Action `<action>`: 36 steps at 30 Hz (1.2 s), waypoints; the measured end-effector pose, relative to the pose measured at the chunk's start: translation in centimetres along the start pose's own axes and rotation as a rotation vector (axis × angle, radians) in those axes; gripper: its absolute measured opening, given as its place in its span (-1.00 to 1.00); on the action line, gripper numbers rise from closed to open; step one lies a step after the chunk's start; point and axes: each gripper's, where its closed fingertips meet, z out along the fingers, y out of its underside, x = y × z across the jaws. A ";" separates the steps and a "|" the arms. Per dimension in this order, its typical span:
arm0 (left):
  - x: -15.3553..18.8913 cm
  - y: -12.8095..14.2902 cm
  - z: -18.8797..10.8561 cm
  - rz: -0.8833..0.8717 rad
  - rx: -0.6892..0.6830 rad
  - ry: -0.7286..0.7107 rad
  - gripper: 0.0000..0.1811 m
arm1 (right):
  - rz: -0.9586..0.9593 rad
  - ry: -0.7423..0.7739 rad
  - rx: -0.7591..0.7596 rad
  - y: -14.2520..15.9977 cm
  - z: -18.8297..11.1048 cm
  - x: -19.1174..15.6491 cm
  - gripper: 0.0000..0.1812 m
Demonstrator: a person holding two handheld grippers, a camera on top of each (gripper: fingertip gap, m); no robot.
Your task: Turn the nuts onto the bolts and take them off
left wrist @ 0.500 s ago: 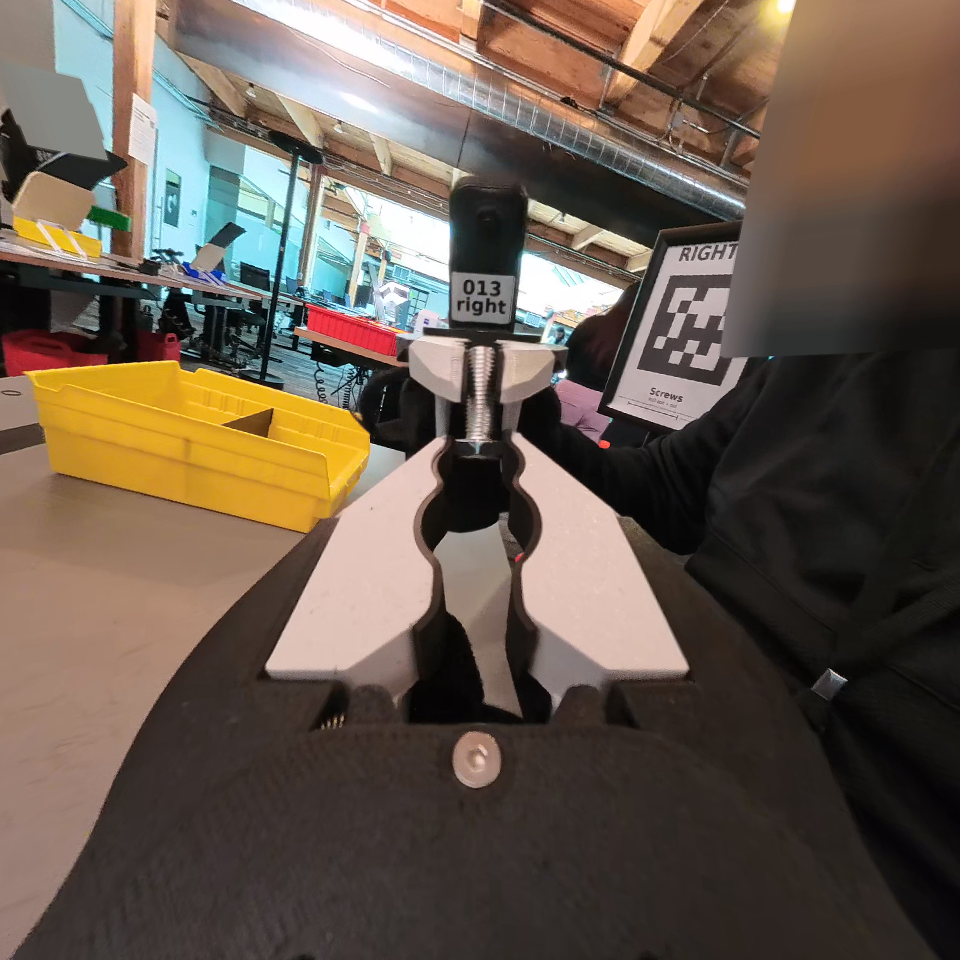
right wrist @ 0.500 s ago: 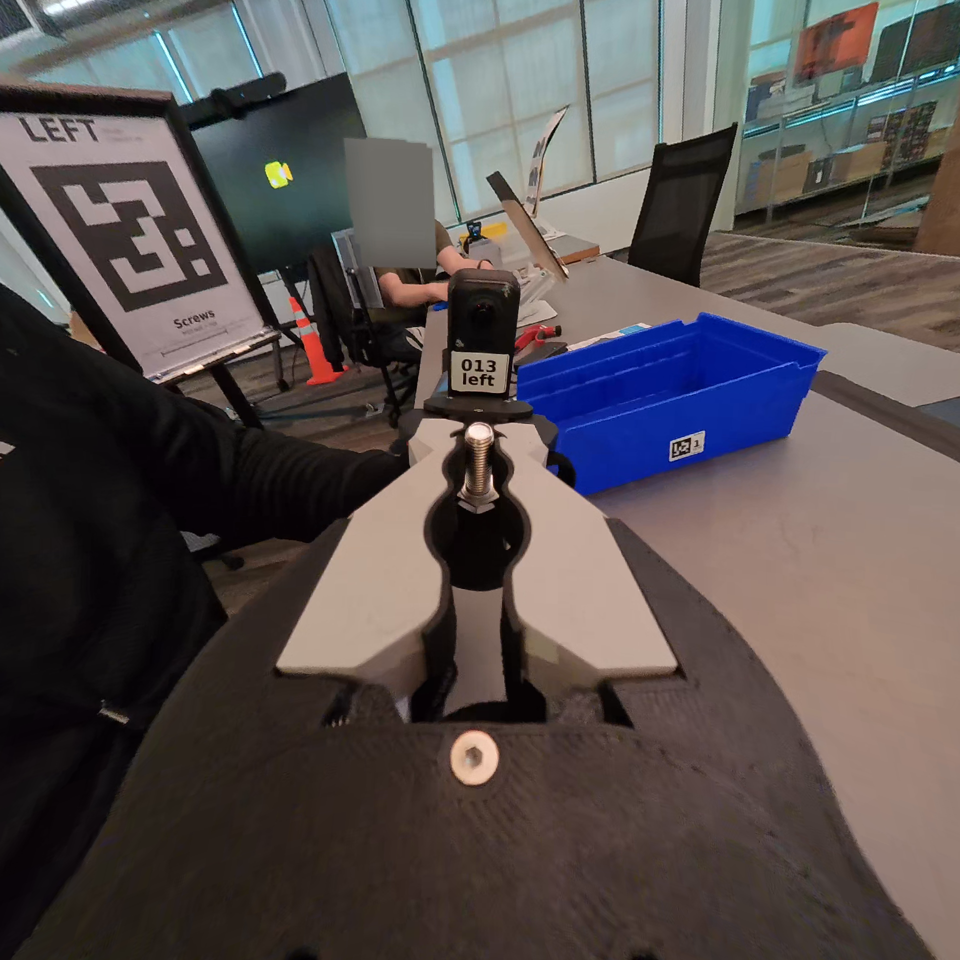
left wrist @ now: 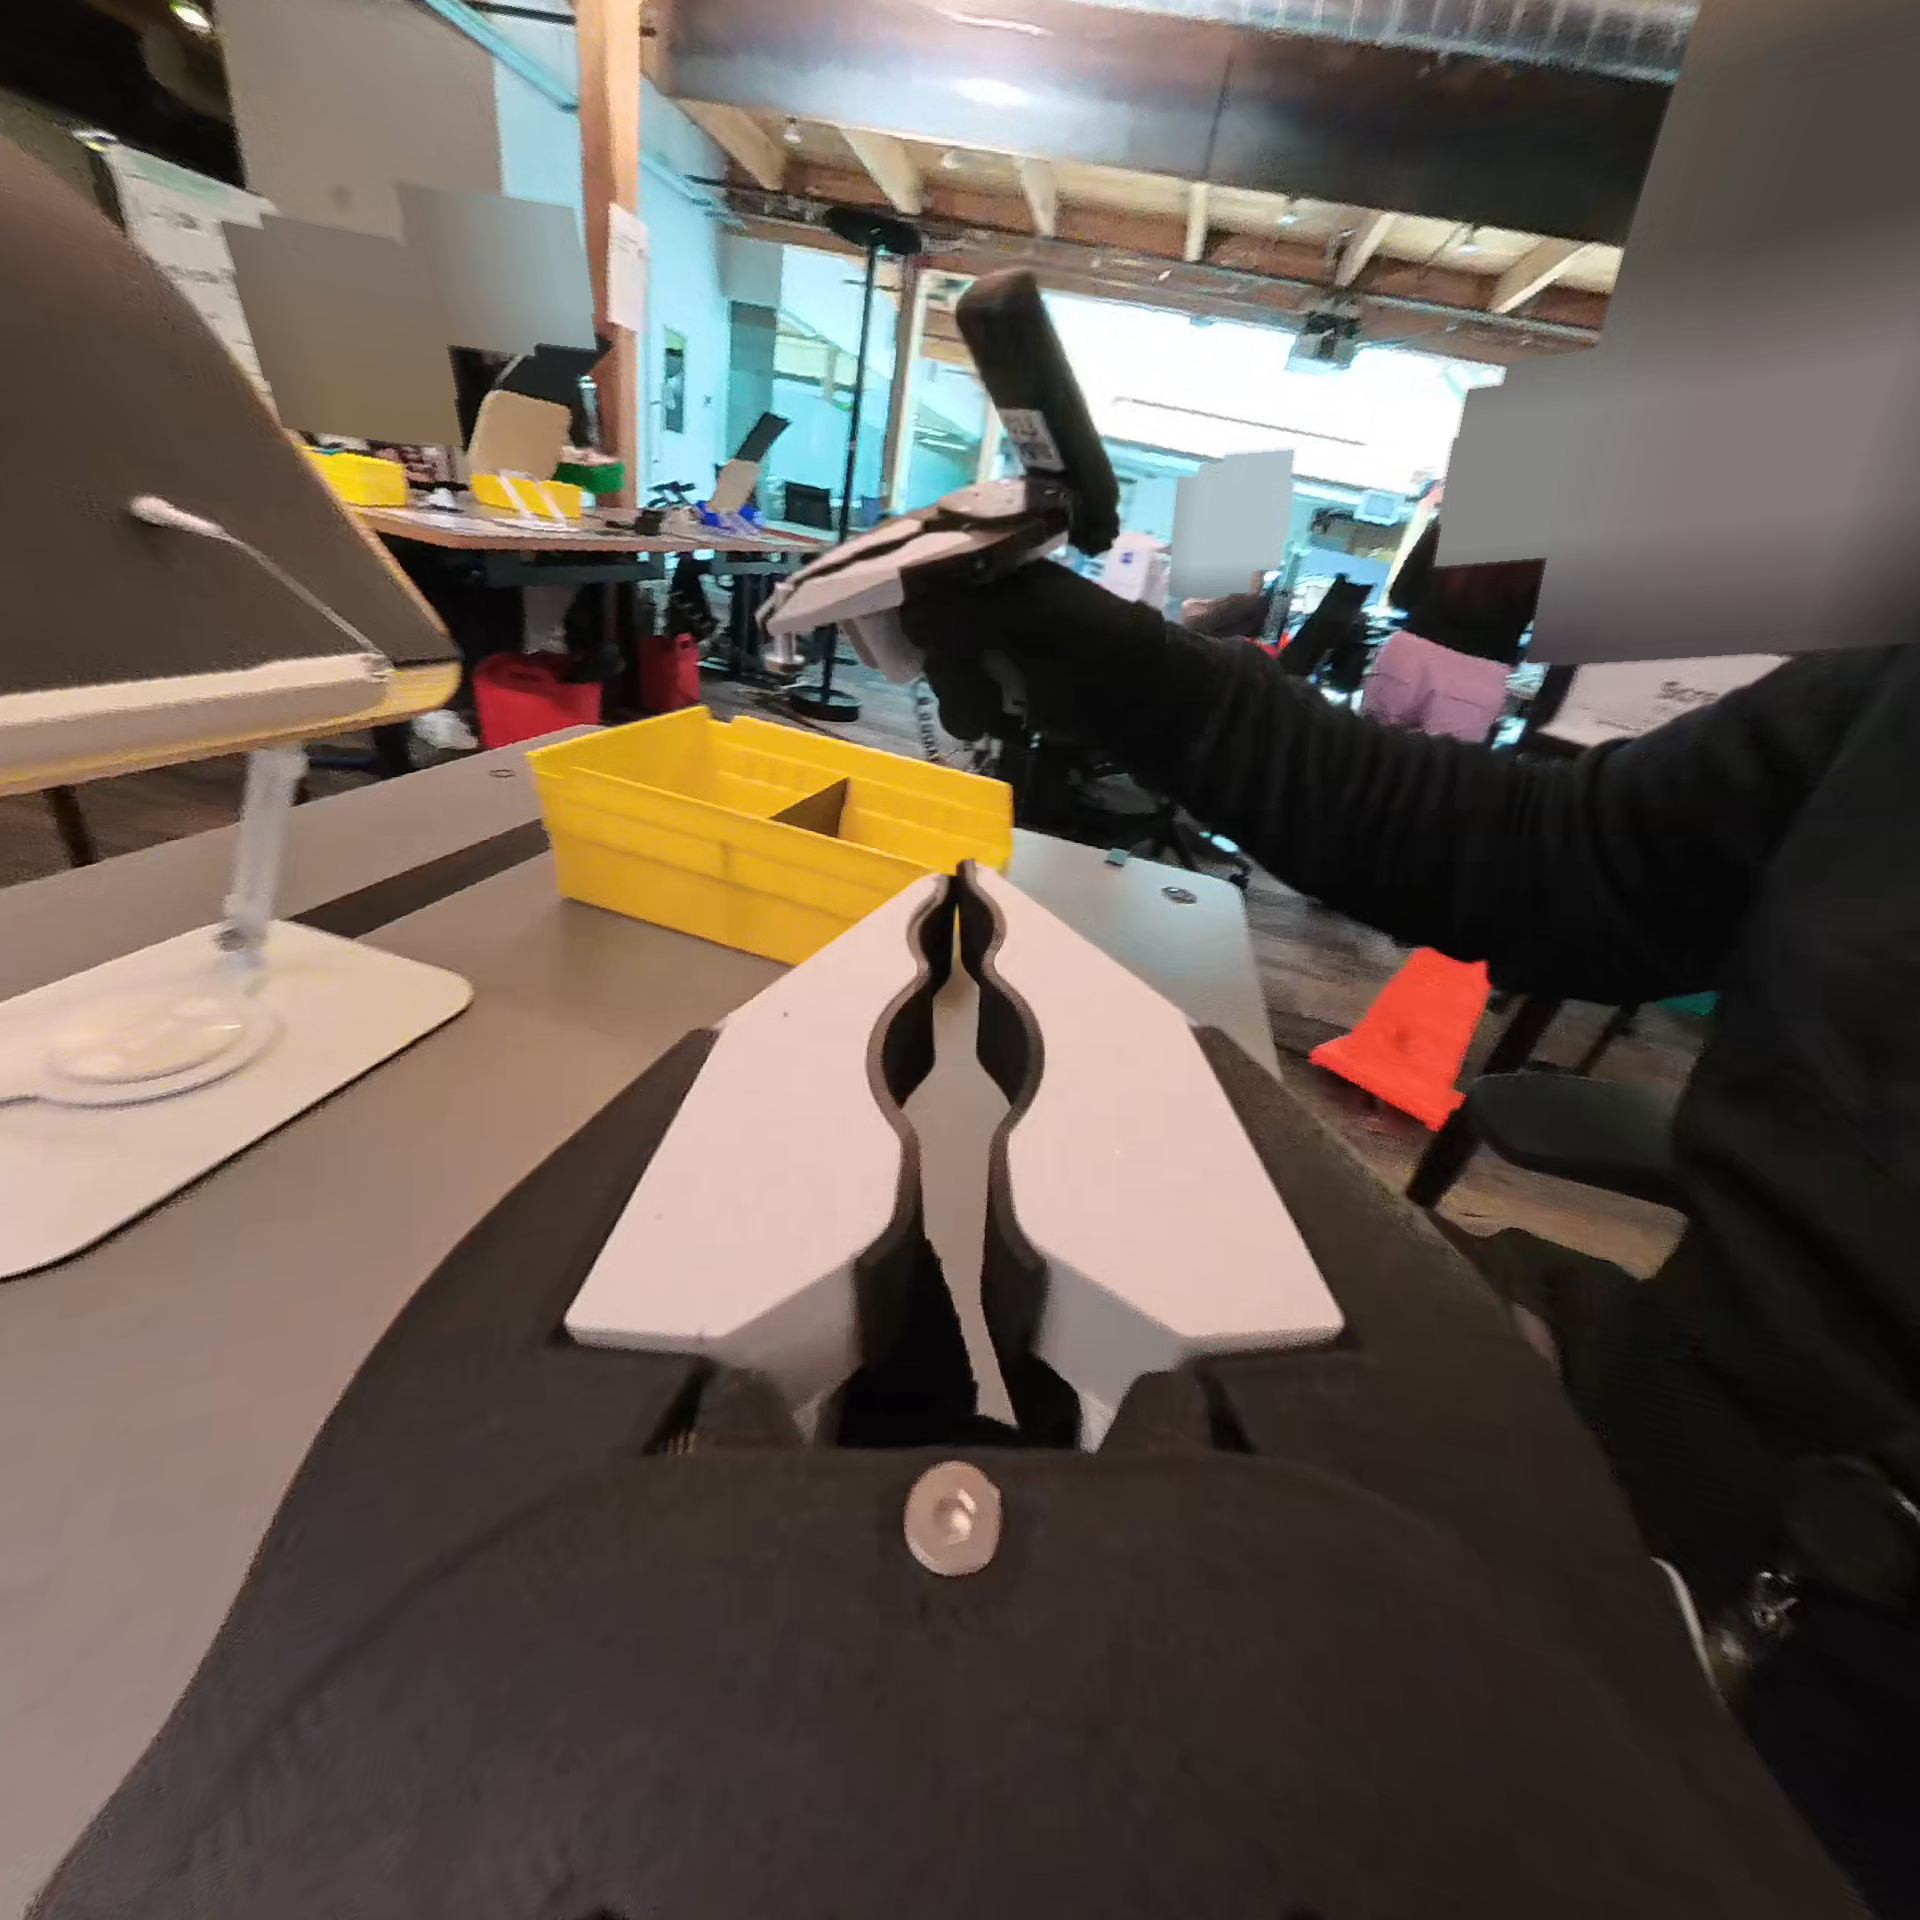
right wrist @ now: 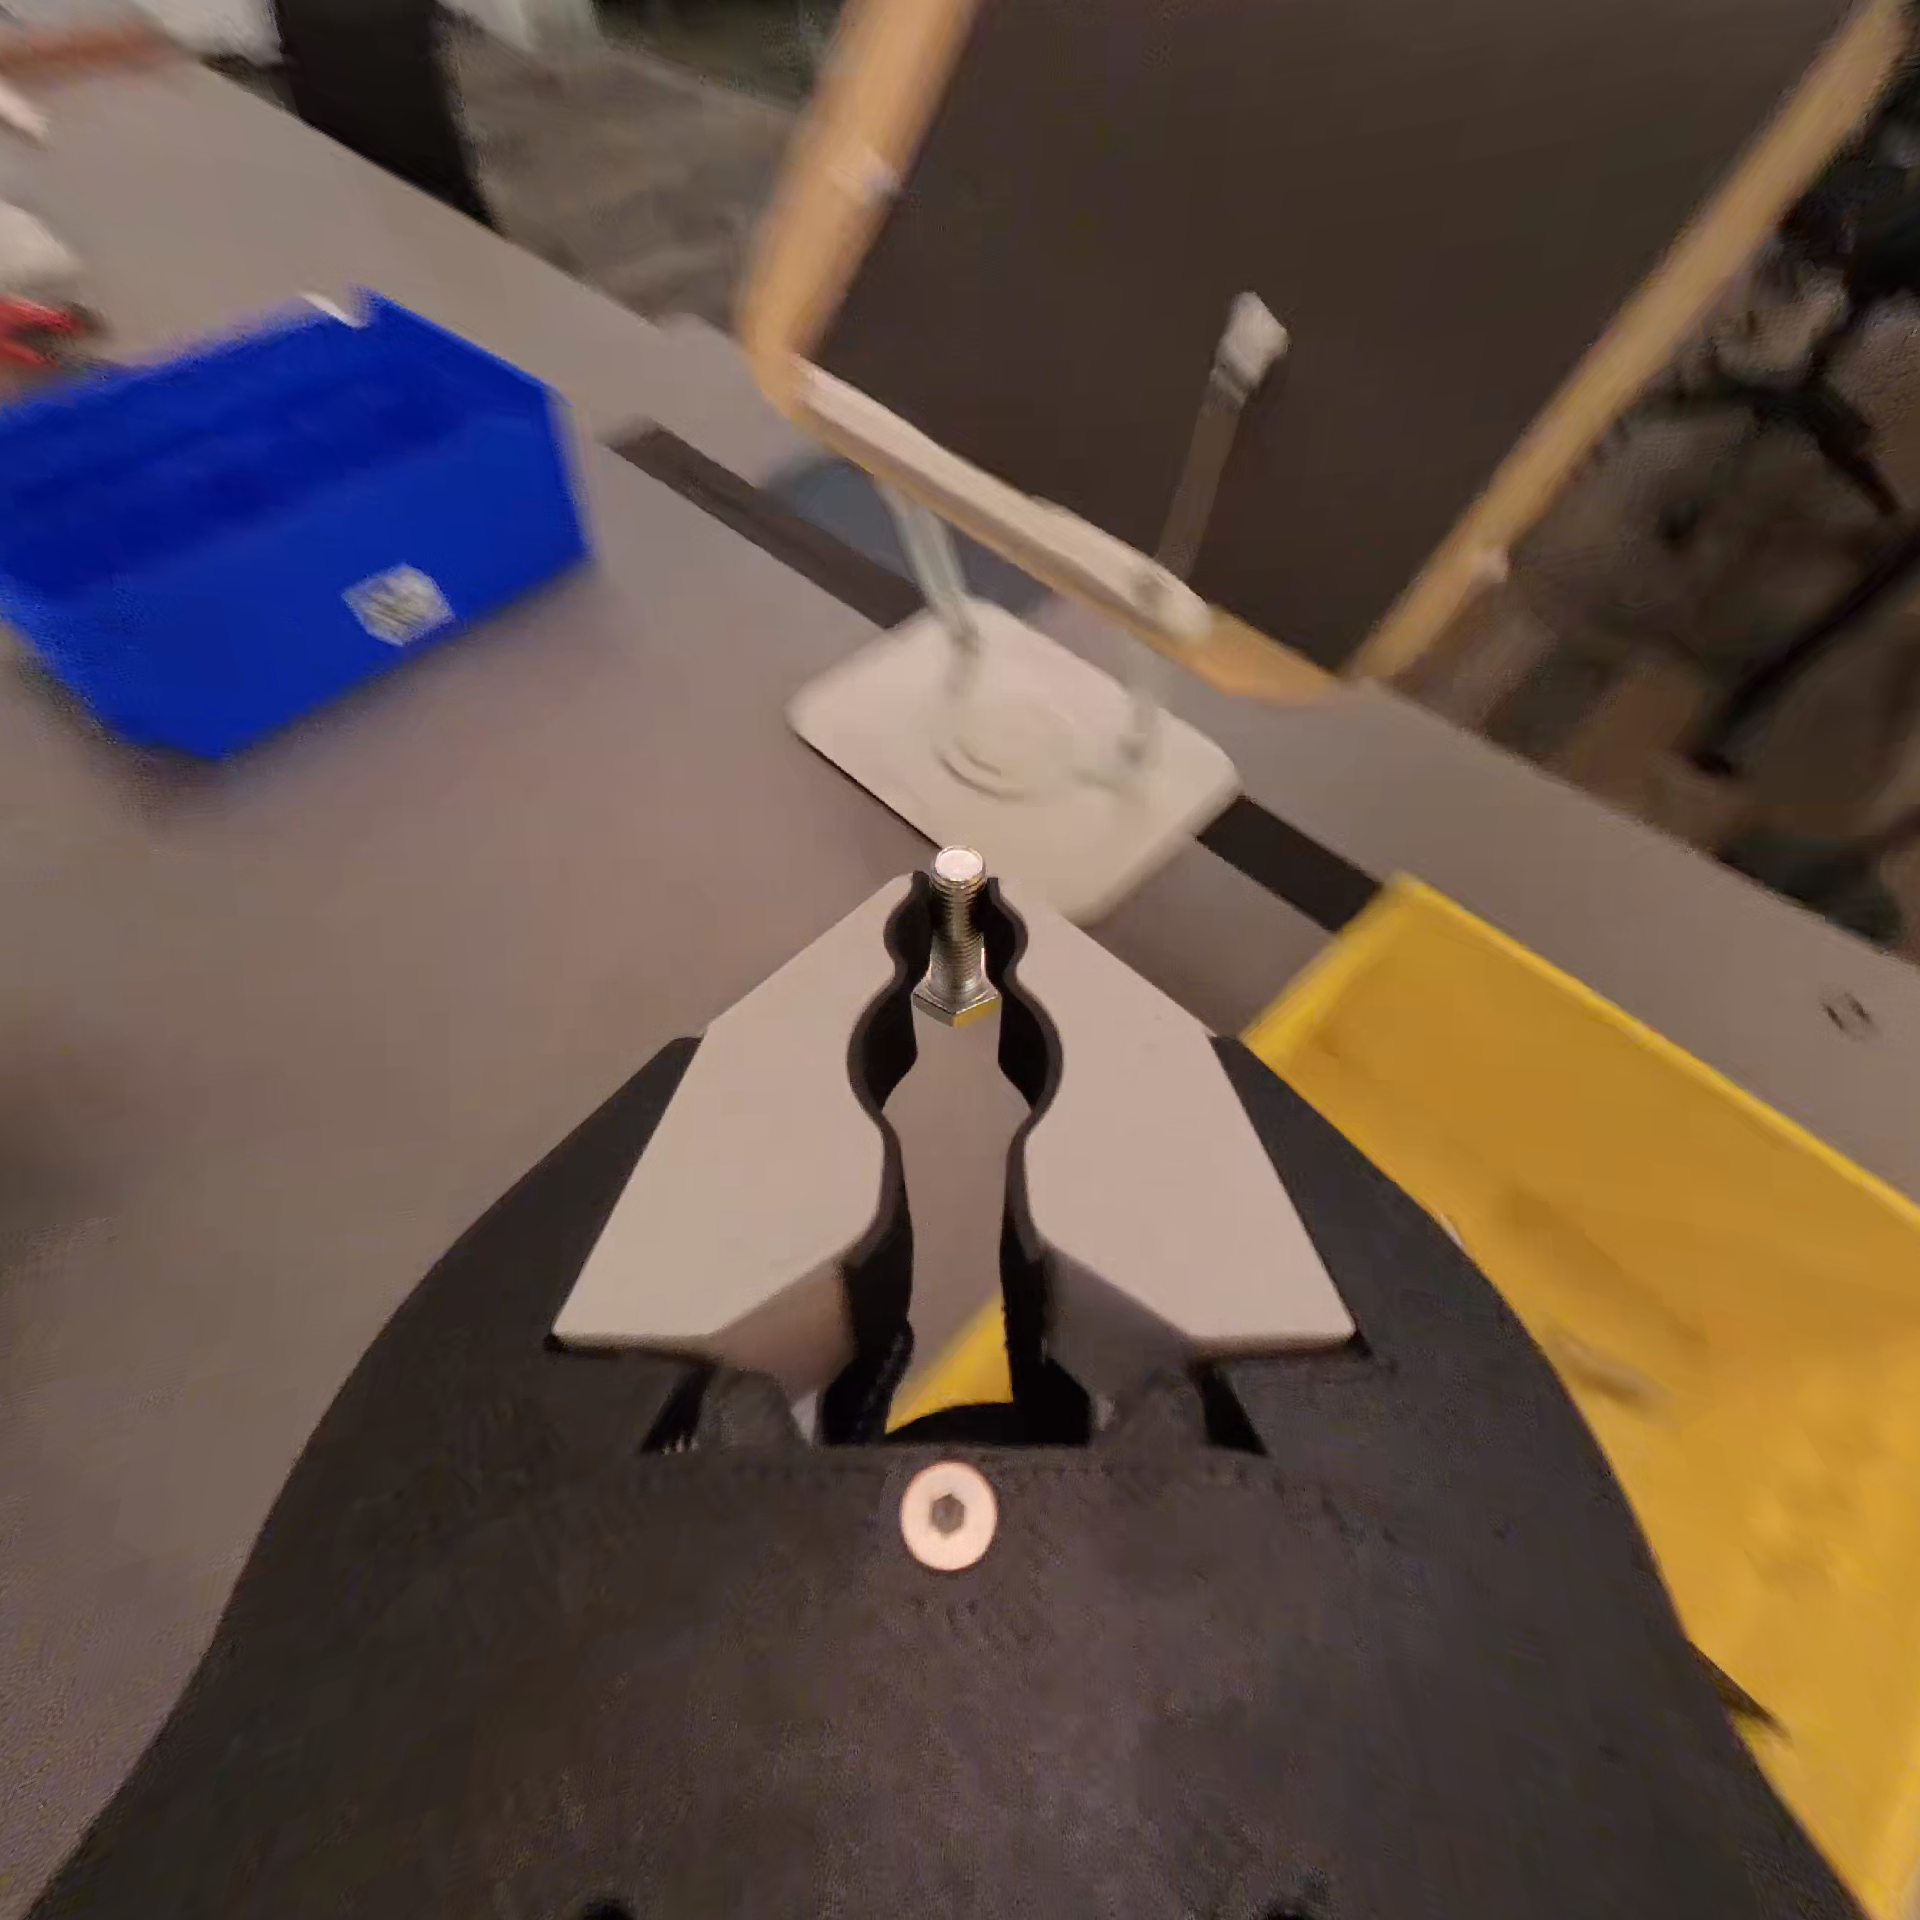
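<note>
Between the fingertips of the right gripper, centre of the right wrist view, sits a bolt: threaded shank pinched by the tips, flat end poking out past them, hex head lodged in the scalloped gap behind. No nut is visible on the thread. Jaws narrowed onto the shank, not fully closed.

Left gripper, centre of the left wrist view: tips drawn almost together, only a thin slit between them. Nothing is visible in the slit; whether a nut is pinched there, I cannot tell.

Judgement: the two parts are apart, so this is the hand-off between an unscrewing and the next step, most likely depositing the parts.

Right gripper also shows in the upper middle of the left view, raised above the yellow bin, pointing left and slightly down, held by a gloved hand on a black-sleeved arm reaching in from the right.

Blue bin is at the left of the right view, the yellow one at lower right. View is motion-blurred.

Next move calls for bringing the bolt over a bin, low enough that it does not bounce, then parting the fingers.
</note>
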 end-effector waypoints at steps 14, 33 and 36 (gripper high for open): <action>-3.3 1.2 -1.5 0.004 -0.063 -0.113 -1.00 | 0.155 0.221 -0.538 14.8 6.5 16.5 -0.89; -11.6 -2.7 -13.6 0.110 -0.199 -0.643 -0.58 | 0.088 0.519 -0.298 12.7 -9.7 16.6 -0.36; -13.7 -3.4 -19.9 0.144 -0.219 -0.858 -0.49 | 0.101 0.575 -0.284 14.7 -12.0 16.8 -0.31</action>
